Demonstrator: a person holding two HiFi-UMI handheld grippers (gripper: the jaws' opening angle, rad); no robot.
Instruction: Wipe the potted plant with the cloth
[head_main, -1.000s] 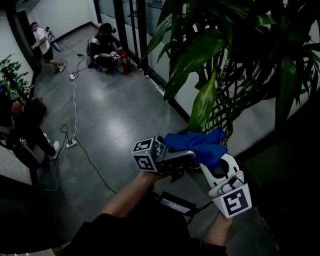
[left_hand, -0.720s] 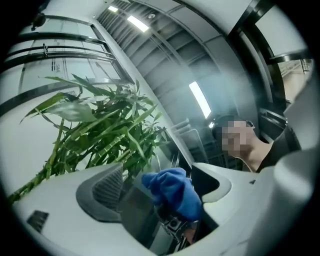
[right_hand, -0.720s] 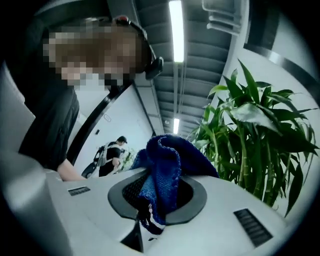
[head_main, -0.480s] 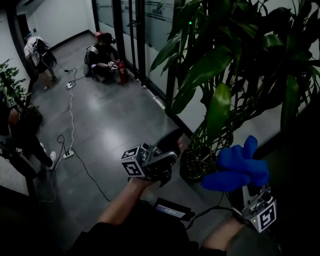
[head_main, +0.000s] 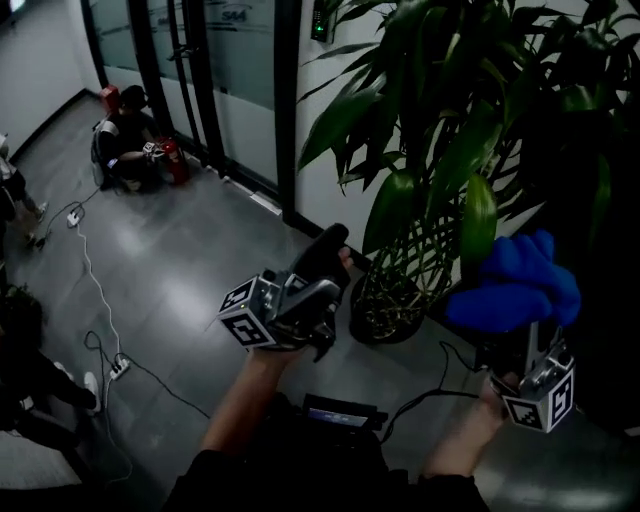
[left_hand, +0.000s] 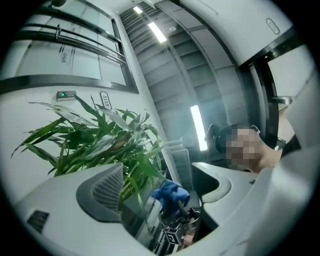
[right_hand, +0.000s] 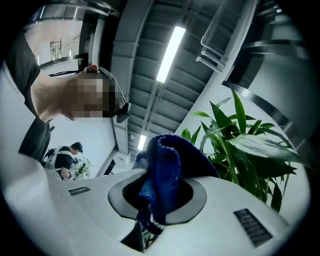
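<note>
The potted plant (head_main: 440, 130) stands by the white wall, with long green leaves over a dark round pot (head_main: 385, 308). A blue cloth (head_main: 516, 283) is bunched in my right gripper (head_main: 524, 350), which is shut on it and held upright just right of the pot, beside a hanging leaf. In the right gripper view the cloth (right_hand: 167, 172) fills the jaws, with the plant (right_hand: 247, 145) behind it. My left gripper (head_main: 318, 305) is open and holds nothing, left of the pot. In the left gripper view the plant (left_hand: 95, 140) and the cloth (left_hand: 170, 192) show between its jaws.
A person (head_main: 128, 150) crouches by a red fire extinguisher (head_main: 175, 160) near the glass doors (head_main: 230, 70). White cables (head_main: 100, 300) run over the grey floor. A black box (head_main: 340, 412) with a cable sits at my waist.
A second ago the cloth lay between both grippers. The right gripper has carried it away to the right and up, toward the leaves. The left gripper stayed low and my view swung right.
</note>
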